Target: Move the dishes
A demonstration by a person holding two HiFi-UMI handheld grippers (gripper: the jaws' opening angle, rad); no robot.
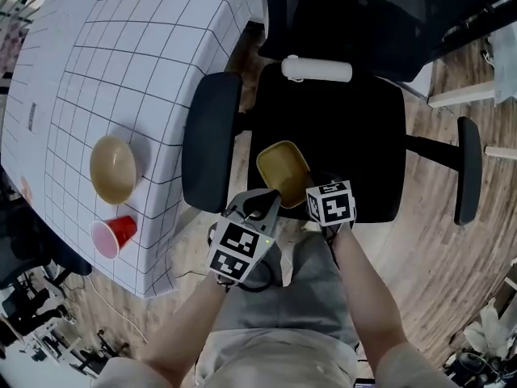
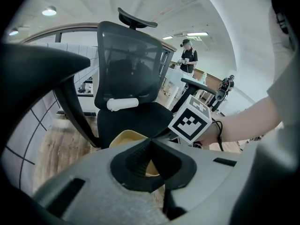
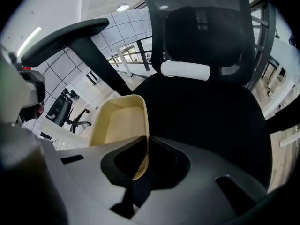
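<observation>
A: Head view first: where do we find the dish?

B: We see the yellow dish (image 1: 283, 168) on the black seat of the office chair (image 1: 355, 120), at the front corner nearest the armrest (image 1: 210, 140) on the table side. Both grippers point down at its near edge.

A: What do we read for the right gripper (image 1: 307, 192)?

B: Right gripper view shows us the right gripper (image 3: 143, 146) with its pads pressed onto the dish's thin rim, which runs straight in between them. We call that a pinch on the yellow dish (image 3: 119, 125).

A: And the left gripper (image 1: 271, 198)?

B: Left gripper view shows us the left gripper (image 2: 150, 142) with its tips together. The yellow dish (image 2: 126, 137) shows just past them, but we cannot tell whether they touch it.

A: Anything else we should note?

B: A white roll (image 1: 317, 69) lies at the back of the seat. On the table (image 1: 121, 55) with the checked cloth, well apart from the chair, we see a tan bowl (image 1: 113, 168) and a red cup (image 1: 113, 235) near each other.
</observation>
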